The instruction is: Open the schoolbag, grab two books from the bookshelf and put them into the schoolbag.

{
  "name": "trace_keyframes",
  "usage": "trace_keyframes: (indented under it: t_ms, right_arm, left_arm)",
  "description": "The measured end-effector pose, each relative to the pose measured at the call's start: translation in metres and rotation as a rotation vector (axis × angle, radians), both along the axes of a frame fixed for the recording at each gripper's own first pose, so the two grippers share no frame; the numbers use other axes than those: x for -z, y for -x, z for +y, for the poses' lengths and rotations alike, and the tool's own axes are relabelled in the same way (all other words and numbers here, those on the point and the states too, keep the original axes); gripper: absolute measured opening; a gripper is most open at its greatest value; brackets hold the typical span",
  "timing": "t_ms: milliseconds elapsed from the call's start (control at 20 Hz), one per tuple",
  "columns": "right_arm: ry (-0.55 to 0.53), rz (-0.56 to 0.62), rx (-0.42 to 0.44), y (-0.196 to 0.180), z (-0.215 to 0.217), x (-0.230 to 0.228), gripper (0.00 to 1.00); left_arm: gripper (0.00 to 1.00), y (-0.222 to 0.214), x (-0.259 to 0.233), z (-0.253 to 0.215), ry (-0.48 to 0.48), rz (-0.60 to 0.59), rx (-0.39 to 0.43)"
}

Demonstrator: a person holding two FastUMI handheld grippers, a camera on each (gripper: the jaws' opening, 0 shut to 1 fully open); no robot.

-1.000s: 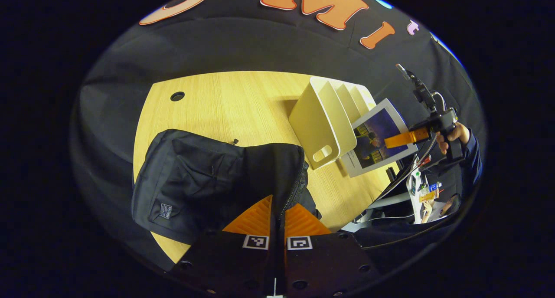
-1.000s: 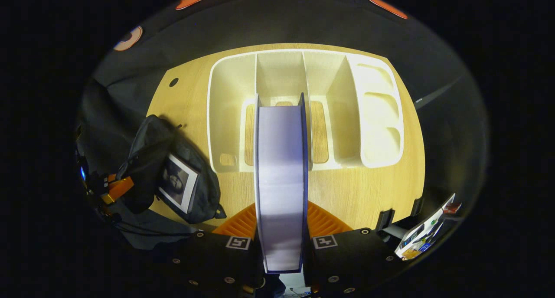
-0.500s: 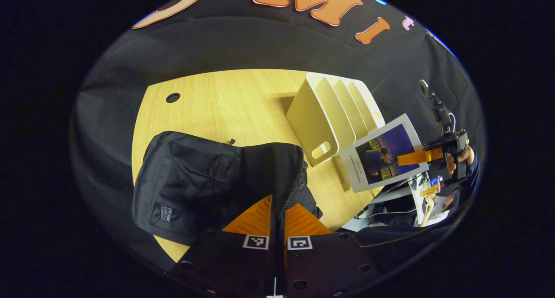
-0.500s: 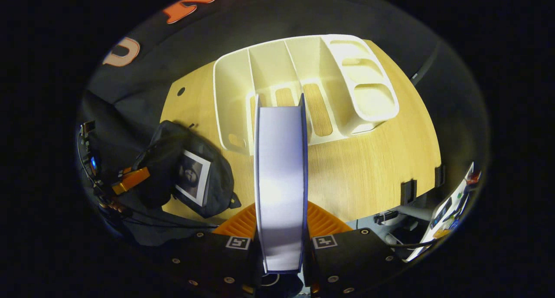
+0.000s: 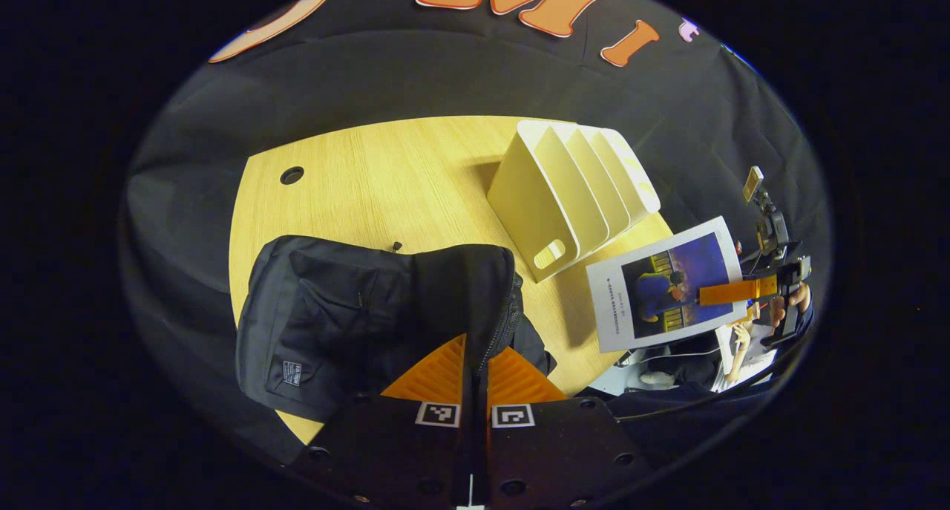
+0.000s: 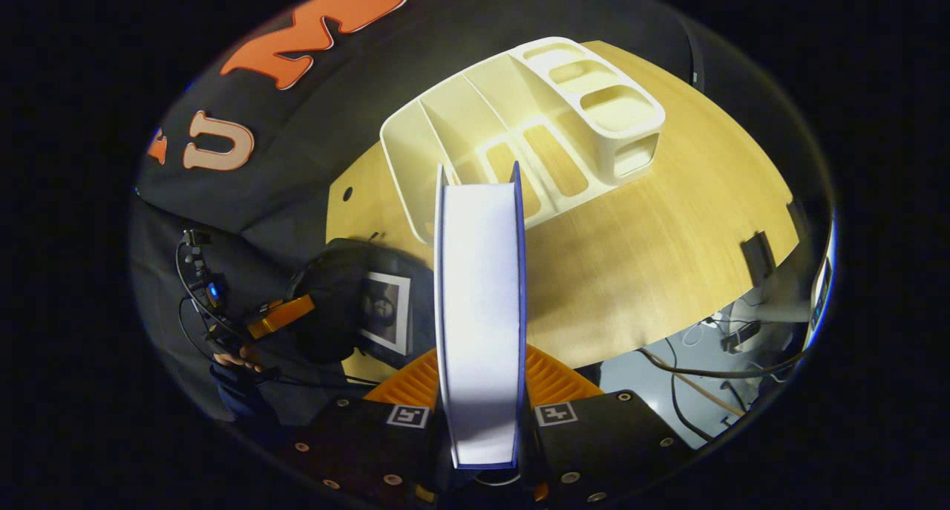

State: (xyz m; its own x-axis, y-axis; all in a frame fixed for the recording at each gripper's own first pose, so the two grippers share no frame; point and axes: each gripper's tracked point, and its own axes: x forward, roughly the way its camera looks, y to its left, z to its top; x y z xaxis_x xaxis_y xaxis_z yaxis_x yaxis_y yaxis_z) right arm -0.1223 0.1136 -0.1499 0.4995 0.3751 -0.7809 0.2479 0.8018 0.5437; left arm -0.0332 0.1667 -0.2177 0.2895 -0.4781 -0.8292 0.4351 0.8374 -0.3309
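In the right gripper view, the right gripper (image 6: 481, 391) is clamped on the second book (image 6: 479, 317): both fingers press its covers from either side, and the pale page edge faces the camera. The book's long axis runs straight ahead along the fingers, away from the hand. In the left gripper view, the same book (image 5: 664, 291) hangs in the air off the table's near right edge, cover toward the camera, well clear of the bookshelf (image 5: 571, 191).

The left gripper (image 5: 475, 369) is pinched on the schoolbag (image 5: 371, 309) at its zipper edge, fingers drawn together with the fabric between them (it looks to be holding the mouth up and open).

From the right gripper, the schoolbag (image 6: 349, 302) lies down and to the left, with a first book (image 6: 386, 311) already showing inside its opening. The bookshelf (image 6: 519, 135) stands farther off on the wooden table (image 6: 668, 228), its slots now bare.

The coming move turns on this: the held book points past the bag, so it probably has to swing left and tip its leading edge down into the mouth, beside the first book.
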Motion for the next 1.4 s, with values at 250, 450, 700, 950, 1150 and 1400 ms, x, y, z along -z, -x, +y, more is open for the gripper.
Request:
trace_keyframes:
  t_ms: [250, 450, 700, 950, 1150, 1400]
  right_arm:
    - [-0.138, -0.079, -0.015, -0.004, 0.053, 0.004, 0.37]
    - [-0.228, -0.110, -0.033, -0.014, 0.092, 0.008, 0.37]
    - [-0.276, -0.150, -0.050, -0.035, 0.131, 0.018, 0.37]
    - [-0.320, -0.193, -0.104, -0.048, 0.176, 0.014, 0.37]
    - [-0.349, -0.209, -0.109, -0.061, 0.204, 0.021, 0.36]
    - [-0.400, -0.227, -0.060, -0.086, 0.234, 0.035, 0.36]
  left_arm:
    - [0.02, -0.004, -0.008, -0.001, -0.002, -0.018, 0.029]
    - [0.02, -0.005, -0.013, -0.002, 0.011, -0.025, 0.032]
    - [0.02, -0.005, -0.022, -0.001, 0.022, -0.054, 0.016]
    - [0.02, -0.008, -0.037, 0.002, 0.040, -0.082, -0.001]
    - [0.02, -0.011, -0.040, -0.008, 0.061, -0.094, -0.002]
    - [0.02, -0.008, -0.045, -0.015, 0.079, -0.104, 0.011]
